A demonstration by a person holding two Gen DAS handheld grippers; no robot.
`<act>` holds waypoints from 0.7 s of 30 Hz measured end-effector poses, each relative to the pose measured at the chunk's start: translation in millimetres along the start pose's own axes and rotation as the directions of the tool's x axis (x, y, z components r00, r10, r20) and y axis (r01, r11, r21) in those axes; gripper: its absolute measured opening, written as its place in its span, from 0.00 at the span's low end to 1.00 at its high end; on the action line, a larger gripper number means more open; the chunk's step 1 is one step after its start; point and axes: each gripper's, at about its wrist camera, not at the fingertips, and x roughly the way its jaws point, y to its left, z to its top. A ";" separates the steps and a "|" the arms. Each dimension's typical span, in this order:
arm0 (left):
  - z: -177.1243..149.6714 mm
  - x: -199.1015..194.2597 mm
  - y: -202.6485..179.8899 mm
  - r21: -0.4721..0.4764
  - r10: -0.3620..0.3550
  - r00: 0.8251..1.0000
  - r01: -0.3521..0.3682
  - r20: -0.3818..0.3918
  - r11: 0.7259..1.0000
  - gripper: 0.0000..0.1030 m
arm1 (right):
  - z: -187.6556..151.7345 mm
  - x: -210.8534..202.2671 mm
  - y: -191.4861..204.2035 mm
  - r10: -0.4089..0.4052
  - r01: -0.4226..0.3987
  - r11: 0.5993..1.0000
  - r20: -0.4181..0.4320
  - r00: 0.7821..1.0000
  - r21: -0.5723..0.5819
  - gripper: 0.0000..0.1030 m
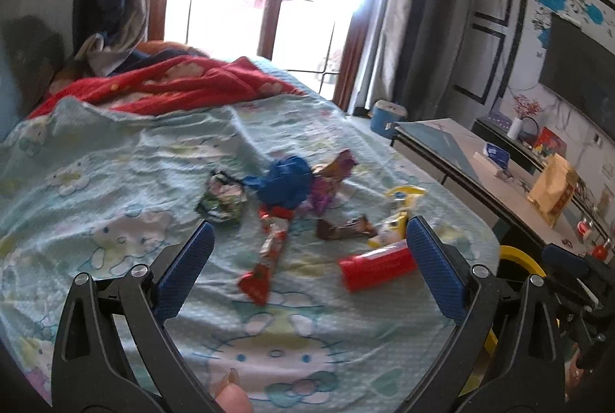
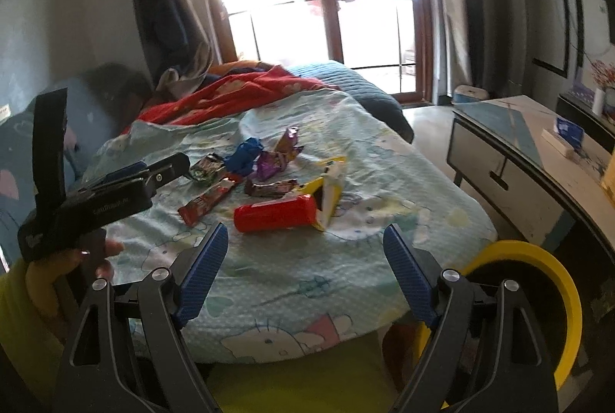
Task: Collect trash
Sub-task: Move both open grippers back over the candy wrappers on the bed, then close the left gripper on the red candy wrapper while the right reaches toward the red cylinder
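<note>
Trash lies on a light blue cartoon bedsheet (image 1: 115, 182): a red tube-shaped pack (image 1: 376, 267) (image 2: 275, 212), a long red wrapper (image 1: 265, 259) (image 2: 205, 201), a brown bar wrapper (image 1: 344, 228) (image 2: 271, 188), a yellow pack (image 1: 396, 217) (image 2: 326, 190), a crumpled blue bag (image 1: 282, 182) (image 2: 244, 151), purple wrappers (image 1: 330, 178) (image 2: 278, 155) and a green wrapper (image 1: 223, 199) (image 2: 205, 169). My left gripper (image 1: 309, 232) is open above the bed, short of the pile; it also shows in the right wrist view (image 2: 169, 171). My right gripper (image 2: 305, 236) is open and empty near the bed's front edge.
A yellow-rimmed bin (image 2: 538, 282) (image 1: 519, 259) stands by the bed's right corner. A low table (image 2: 538, 159) with boxes and a paper bag (image 1: 553, 190) is to the right. A red blanket (image 1: 173, 82) lies at the bed's far end, before a bright window.
</note>
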 end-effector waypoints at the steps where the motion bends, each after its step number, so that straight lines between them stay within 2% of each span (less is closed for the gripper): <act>1: 0.4 1.7 6.5 -0.012 0.005 1.000 -0.005 -0.009 1.000 0.89 | 1.3 4.4 1.9 0.006 -0.006 1.000 -0.008 1.000 -0.010 0.78; 5: -0.2 8.3 25.1 -0.041 0.006 0.999 -0.008 -0.042 0.999 0.88 | 6.5 26.8 7.0 0.028 -0.031 0.998 -0.047 0.998 -0.055 0.78; 12: -9.4 27.1 42.1 -0.075 -0.028 0.993 0.020 -0.113 0.997 0.68 | 14.5 69.3 16.3 0.065 -0.084 0.983 -0.124 0.990 -0.162 0.78; 17: -18.2 43.8 43.7 -0.085 -0.066 0.983 0.052 -0.170 0.995 0.61 | 17.1 96.4 23.1 0.066 -0.110 0.958 -0.173 0.983 -0.263 0.78; 21: -23.7 55.1 44.6 -0.095 -0.091 0.975 0.073 -0.201 0.993 0.56 | 16.9 113.8 22.4 0.061 -0.118 0.949 -0.196 0.979 -0.292 0.78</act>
